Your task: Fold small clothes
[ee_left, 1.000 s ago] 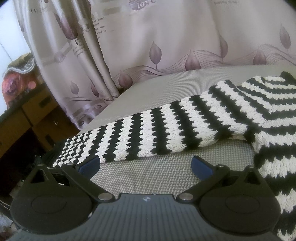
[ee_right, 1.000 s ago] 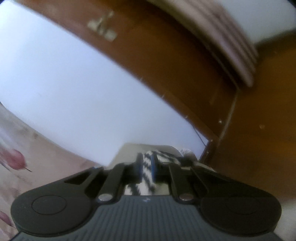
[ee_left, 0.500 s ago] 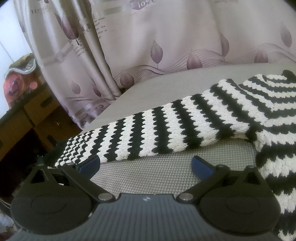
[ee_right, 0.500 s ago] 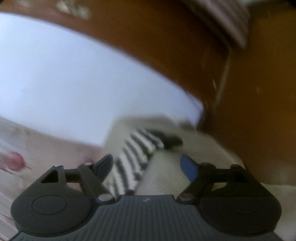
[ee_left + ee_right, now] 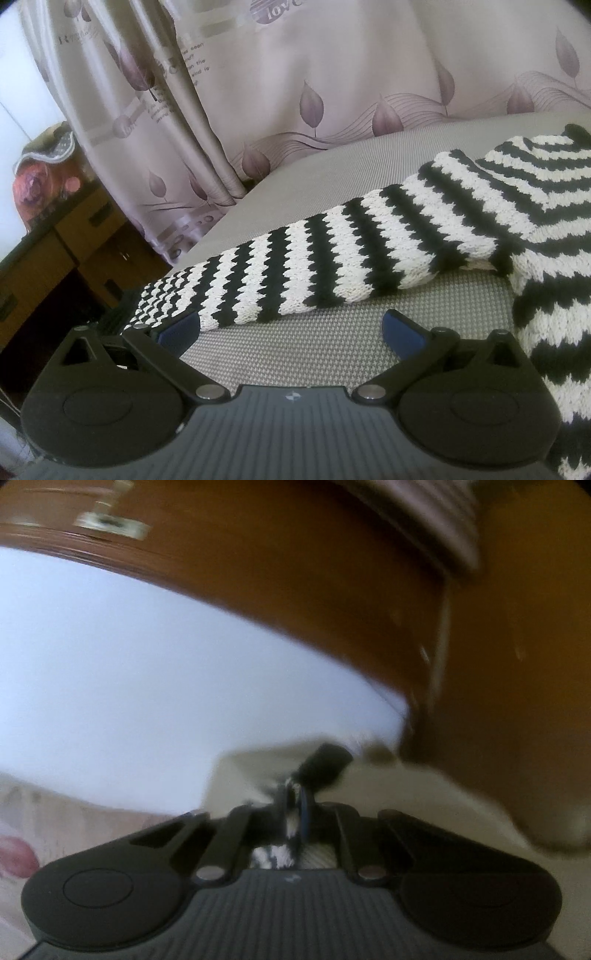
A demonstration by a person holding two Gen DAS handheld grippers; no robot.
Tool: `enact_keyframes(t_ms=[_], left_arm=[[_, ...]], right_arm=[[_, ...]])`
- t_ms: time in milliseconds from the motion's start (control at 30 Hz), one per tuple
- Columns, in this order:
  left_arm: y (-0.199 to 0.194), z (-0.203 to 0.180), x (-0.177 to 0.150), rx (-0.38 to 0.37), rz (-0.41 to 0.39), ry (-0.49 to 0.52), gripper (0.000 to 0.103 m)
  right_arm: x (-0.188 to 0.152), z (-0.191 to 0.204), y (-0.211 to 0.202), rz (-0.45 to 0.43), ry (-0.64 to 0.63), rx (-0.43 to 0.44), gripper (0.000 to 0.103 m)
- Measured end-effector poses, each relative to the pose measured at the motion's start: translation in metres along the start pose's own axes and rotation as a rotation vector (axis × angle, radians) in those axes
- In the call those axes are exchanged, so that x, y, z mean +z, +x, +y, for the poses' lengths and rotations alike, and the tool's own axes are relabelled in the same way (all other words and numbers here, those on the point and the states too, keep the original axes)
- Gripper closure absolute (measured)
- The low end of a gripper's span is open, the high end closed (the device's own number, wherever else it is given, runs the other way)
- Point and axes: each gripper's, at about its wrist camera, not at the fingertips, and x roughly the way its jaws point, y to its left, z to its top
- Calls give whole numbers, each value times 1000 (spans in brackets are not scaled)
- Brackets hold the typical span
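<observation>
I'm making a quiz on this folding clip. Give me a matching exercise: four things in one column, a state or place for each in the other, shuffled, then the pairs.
Things:
1. left gripper
2. right gripper
3. striped sleeve
4. leaf-print curtain

States or places:
A. hangs behind the grey surface
B. shut on striped knit
C. open, holding nothing
D. lies stretched out flat on the grey surface

Pairs: 1-C, 2-B, 3-D, 4-A
</observation>
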Motion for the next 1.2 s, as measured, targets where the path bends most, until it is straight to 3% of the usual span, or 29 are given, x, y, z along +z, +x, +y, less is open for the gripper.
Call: enact_keyframes(t_ms=[133,267,400,433,467,533,600,667,733,800,1067,1133,1200], left_arm=[[0,1,0,-6,3,-11,0],[0,1,0,-5,3,-11,0],[0,1,1,-5,3,-14,0],[0,1,1,-6,3,-15,0],[0,1,1,-5,3,-14,0],[0,1,1,-5,4,-15,0],[0,1,1,-5,3,-14,0],[0,1,1,-5,3,-16,0],[0,1,1,-5,3,-17,0],[0,2,1,-7,3,-20,0],[2,8,2,-28,-3,-56,0],[0,11,1,-47,-14,-70,0],[-12,22,-2,-116,-40,-92,3]], right_arm=[[-19,1,-68,-51,-24,108,97],[-39,-16,-129,-80,-4,93,97],[-58,-51,-147,-1,127,39,97],[-62,-62,-151,-4,178,72,96],[-63,-65,-156,-8,208,86,92],[-62,-70,-161,-14,257,89,66],[-59,-69,-164,-27,275,119,33],[-55,-63,-162,-44,265,130,19],[-52,-55,-159,-74,223,90,17],[-48,-43,-150,-97,187,63,6],[-55,-8,-137,-184,66,-69,5],[-54,-4,-130,-155,-25,-113,10],[-60,-2,-140,-158,-27,-145,8]])
